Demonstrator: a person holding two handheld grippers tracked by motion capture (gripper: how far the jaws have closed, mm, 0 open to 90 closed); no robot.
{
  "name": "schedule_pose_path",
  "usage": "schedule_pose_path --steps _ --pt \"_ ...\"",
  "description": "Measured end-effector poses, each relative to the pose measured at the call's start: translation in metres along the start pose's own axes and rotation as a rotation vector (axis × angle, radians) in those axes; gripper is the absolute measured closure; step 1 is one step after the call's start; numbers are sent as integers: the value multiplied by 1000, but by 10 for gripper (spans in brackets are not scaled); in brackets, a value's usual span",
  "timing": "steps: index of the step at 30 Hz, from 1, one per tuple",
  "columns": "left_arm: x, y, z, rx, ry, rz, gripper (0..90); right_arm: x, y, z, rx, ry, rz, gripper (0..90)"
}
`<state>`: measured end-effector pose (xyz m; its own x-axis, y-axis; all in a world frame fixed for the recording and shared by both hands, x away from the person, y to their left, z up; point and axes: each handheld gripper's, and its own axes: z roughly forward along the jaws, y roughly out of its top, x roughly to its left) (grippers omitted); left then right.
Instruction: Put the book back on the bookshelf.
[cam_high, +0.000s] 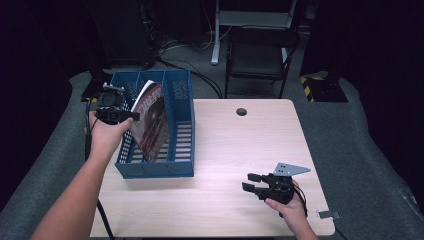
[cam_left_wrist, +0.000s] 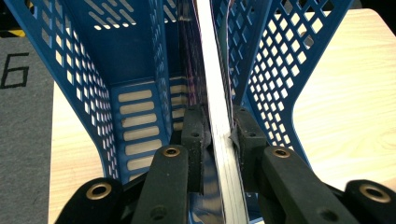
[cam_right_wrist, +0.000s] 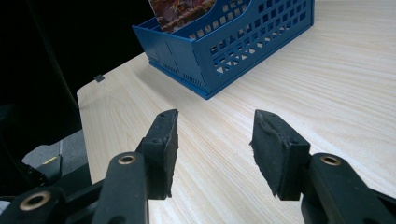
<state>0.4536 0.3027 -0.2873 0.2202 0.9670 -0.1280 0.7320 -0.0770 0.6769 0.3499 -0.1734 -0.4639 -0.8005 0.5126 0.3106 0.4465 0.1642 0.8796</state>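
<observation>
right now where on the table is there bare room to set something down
Bare tabletop lies between the blue rack and the right gripper, up to the round hole. It is crowded at the rack, where the left gripper clamps the magazine.

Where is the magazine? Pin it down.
In the high view, the magazine stands tilted in the blue file rack at the table's left, clamped by the left gripper.
</observation>
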Motion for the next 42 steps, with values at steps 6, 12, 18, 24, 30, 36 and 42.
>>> schedule_pose_path --steps 6,12,18,24,30,36,42 --pt "-1 -1 0 -4 4 8 830 0 0 1 3 -3 -4 504" --pt "-2 -1 0 -9 18 12 836 -1 0 0 -3 -1 -3 505" --pt "-2 -2 1 -23 32 1 839 -1 0 0 -9 -6 -9 505" --pt "-3 1 2 -17 35 21 840 -1 0 0 -3 -4 -4 505" --pt "-2 6 3 -20 33 10 842 -2 0 -1 -2 -7 -5 505" --pt "3 11 3 -22 36 -20 842 -2 0 -1 -4 -6 -4 504" --pt "1 19 3 -51 63 -30 843 -2 0 -3 -12 -9 -8 505"
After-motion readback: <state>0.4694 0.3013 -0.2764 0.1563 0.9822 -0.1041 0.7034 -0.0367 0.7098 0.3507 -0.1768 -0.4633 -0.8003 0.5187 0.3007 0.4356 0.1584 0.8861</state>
